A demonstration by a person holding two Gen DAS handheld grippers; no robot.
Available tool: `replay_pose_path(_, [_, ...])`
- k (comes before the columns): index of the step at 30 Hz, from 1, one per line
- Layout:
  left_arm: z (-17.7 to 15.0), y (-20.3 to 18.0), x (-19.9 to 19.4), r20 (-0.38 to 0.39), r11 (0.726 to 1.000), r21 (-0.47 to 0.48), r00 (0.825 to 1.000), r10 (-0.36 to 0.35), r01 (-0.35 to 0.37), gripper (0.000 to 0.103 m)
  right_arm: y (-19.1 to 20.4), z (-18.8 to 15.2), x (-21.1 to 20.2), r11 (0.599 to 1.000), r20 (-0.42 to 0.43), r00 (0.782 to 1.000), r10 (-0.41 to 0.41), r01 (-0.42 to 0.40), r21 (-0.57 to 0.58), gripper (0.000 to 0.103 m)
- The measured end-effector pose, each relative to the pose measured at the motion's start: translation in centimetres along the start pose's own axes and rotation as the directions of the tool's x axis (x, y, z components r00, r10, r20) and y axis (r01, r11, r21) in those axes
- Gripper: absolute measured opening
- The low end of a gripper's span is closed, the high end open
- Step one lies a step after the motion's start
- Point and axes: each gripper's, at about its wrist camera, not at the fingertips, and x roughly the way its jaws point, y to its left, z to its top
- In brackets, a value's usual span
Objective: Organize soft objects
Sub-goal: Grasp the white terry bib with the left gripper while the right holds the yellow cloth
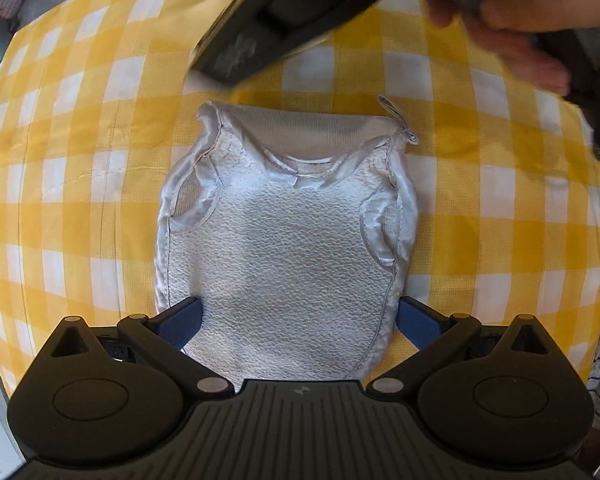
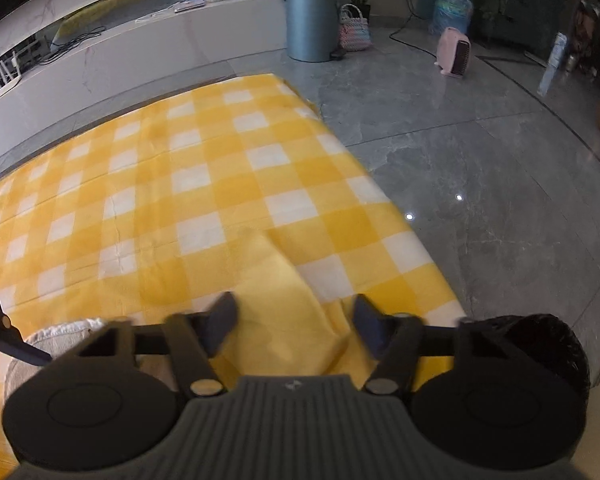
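The small pale vest (image 1: pixel 284 240) lies flat on the yellow checked surface (image 1: pixel 80 160), its length running straight away from the left gripper (image 1: pixel 298 320), whose wide-open jaws straddle the hem and grip nothing. The right gripper (image 2: pixel 296 328), jaws part open and apparently empty, hovers beyond the neckline, farther off.

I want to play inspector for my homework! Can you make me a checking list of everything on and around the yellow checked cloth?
Surface: yellow checked cloth, wrinkled near the right gripper.
Job's things: small white vest lying flat.
Clutter: nothing seen.
Grippers: left gripper open, straddling the vest's bottom; right gripper open over a cloth fold, holding nothing.
Cables: black cord on the floor.
Surroundings: grey bin, woven basket, water bottle, pink heater.
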Motion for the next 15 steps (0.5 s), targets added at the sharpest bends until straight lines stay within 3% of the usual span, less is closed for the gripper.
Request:
replay_pose_path(2, [0.4,0.1,0.0,-0.024,0.998,-0.062,1.000,-0.002,0.001,0.103,-0.5,0.1,-0.3,1.000,-0.009,1.000,0.000,0.000,0.020,0.027])
replay_pose_path(4, [0.8,0.4,0.1,-0.040,0.993,-0.119,0.999,-0.009,0.005,0.103,-1.0,0.0,-0.5,1.000,-0.010,1.000,0.006,-0.005,0.031,0.024])
replay_pose_path(11, [0.9,-0.2,-0.5,-0.003,0.988,-0.154,1.000,-0.013,0.012,0.101,-1.7,-0.1,-0.9,0.997,-0.020,0.999,0.036,-0.034,0.069,0.012])
replay_pose_path(14, [0.6,-1.2,-1.3,0.017,0.986,-0.168,1.000,-0.004,0.007,0.082,-2.1,-0.1,-1.1,0.994,-0.024,0.998,0.066,-0.063,0.092,0.004])
replay_pose_path(15, [0.1,-1.7,-2.1,0.037,0.987,-0.160,0.999,0.004,0.001,0.062,-2.2,-0.1,-1.3,0.993,-0.024,0.997,0.075,-0.073,0.091,0.003])
